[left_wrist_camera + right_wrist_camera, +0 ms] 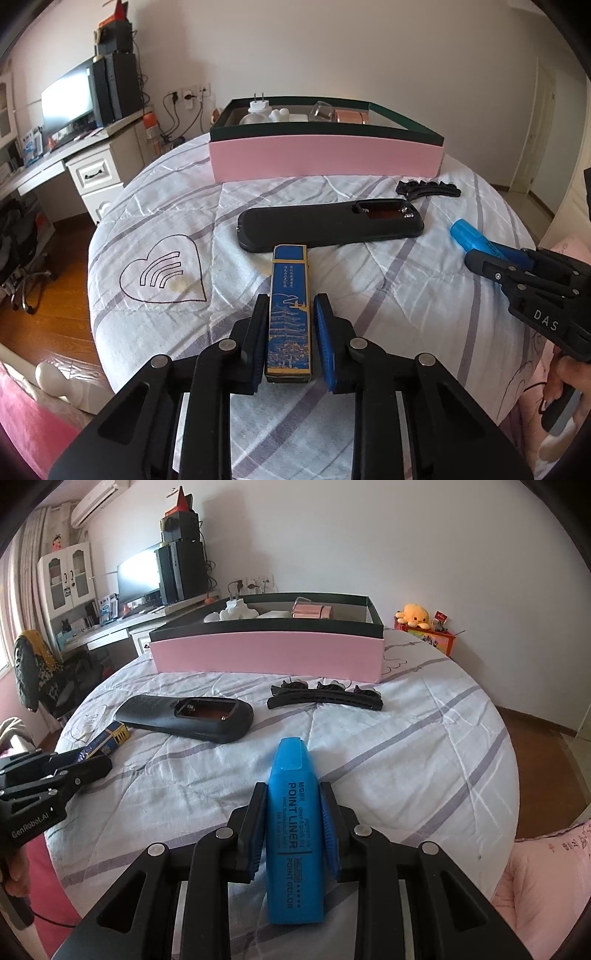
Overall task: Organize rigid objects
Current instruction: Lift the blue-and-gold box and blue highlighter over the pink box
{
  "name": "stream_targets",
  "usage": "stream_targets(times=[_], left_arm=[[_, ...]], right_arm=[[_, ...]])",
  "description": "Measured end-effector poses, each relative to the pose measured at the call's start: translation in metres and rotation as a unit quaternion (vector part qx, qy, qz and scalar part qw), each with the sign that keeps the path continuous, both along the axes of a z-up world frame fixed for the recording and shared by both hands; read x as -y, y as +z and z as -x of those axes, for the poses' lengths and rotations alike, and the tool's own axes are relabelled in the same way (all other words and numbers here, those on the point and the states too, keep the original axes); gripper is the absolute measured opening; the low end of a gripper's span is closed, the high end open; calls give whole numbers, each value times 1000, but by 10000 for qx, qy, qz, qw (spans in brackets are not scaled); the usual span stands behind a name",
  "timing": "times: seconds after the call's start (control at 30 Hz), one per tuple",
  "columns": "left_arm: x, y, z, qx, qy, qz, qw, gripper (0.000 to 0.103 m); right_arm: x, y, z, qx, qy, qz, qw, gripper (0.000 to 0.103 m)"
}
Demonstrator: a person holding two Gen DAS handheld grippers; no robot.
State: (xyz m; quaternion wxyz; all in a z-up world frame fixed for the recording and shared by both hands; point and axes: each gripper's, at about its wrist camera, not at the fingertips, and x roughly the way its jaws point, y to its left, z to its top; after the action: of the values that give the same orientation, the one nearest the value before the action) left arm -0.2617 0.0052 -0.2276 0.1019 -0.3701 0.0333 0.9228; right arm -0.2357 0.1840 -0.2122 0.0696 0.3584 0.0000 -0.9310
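Your left tongs (290, 325) are clamped on the blue-and-gold lighter (290, 310), and your right tongs (293, 827) grip the blue highlighter (295, 834) (its cap end points away from you). Both items sit low over the bed (406, 760), not yet in the box. Beyond them the black remote (184, 718), battery bay uncovered, and the black hair clip (325, 699) lie loose on the quilt. Farthest, the pink box (266, 653) already holds a few pieces, so four remain.

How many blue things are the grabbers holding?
2. The blue highlighter sits between the right gripper's jaws; the blue lighter sits between the left gripper's jaws. The box may hide more.
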Motion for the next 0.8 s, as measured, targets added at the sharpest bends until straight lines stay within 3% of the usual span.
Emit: stream_targets(times=[0.47,0.8], left_arm=[[-13,20,1,-118,-206,-33,9997,20],[-17,55,8,-464,-297,-25,9985,20]], right_arm=[[6,16,0,6,148,136,9998,27],[14,46,6,-266,381,291,9985,27]])
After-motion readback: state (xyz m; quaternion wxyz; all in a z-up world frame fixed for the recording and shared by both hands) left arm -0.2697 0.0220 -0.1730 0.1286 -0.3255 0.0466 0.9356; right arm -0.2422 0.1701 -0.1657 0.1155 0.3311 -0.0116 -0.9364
